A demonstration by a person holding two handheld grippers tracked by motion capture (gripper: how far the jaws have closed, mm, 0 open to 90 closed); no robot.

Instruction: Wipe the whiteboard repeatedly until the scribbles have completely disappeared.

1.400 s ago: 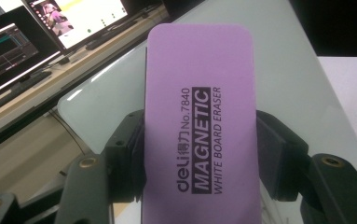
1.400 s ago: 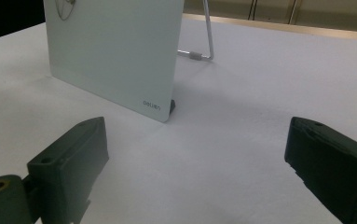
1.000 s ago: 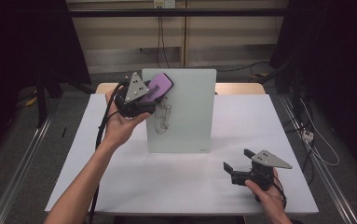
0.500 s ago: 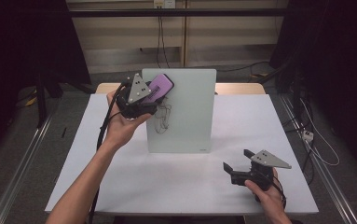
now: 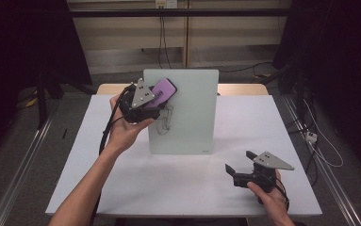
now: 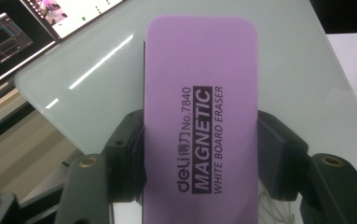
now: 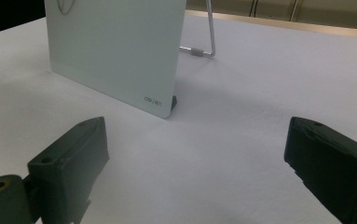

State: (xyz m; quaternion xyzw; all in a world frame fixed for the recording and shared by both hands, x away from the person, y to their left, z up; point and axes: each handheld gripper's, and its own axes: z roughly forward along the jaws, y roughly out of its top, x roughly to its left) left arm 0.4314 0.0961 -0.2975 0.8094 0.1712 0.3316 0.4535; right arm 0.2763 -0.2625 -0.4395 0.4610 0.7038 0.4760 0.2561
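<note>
White covering on the tabletop (image 5: pixel 178 188) makes a plain, bare working surface, and nearest the person the right gripper (image 5: pixel 238 165) rests low on it at the front right, its fingers (image 7: pixel 69 158) spread wide with nothing between them, pointed toward the board; it looks parked out of the way, ready to steady the board if that is needed. Farther in, the pale glass whiteboard (image 5: pixel 187 117) stands tilted back on a thin metal stand (image 7: pixel 204 46) near the middle of the tabletop, its writing face toward the person so a tool can be pressed flat against it. A faint scribble (image 5: pixel 165 117) marks the left part of that face, which is probably why the work is at that side. At the board's upper left corner the left gripper (image 5: pixel 155 101) is raised in the person's left hand (image 5: pixel 124 127), its fingers (image 6: pixel 125 149) clamped on the long sides of the purple magnetic eraser (image 6: pixel 199 116) (the printed label faces the camera, so the wiping side should face the glass). The eraser sits against or just in front of the board's top left, above the scribble; contact cannot be told for sure. Held by its edges this way, it can likely be drawn down across the marks.
</note>
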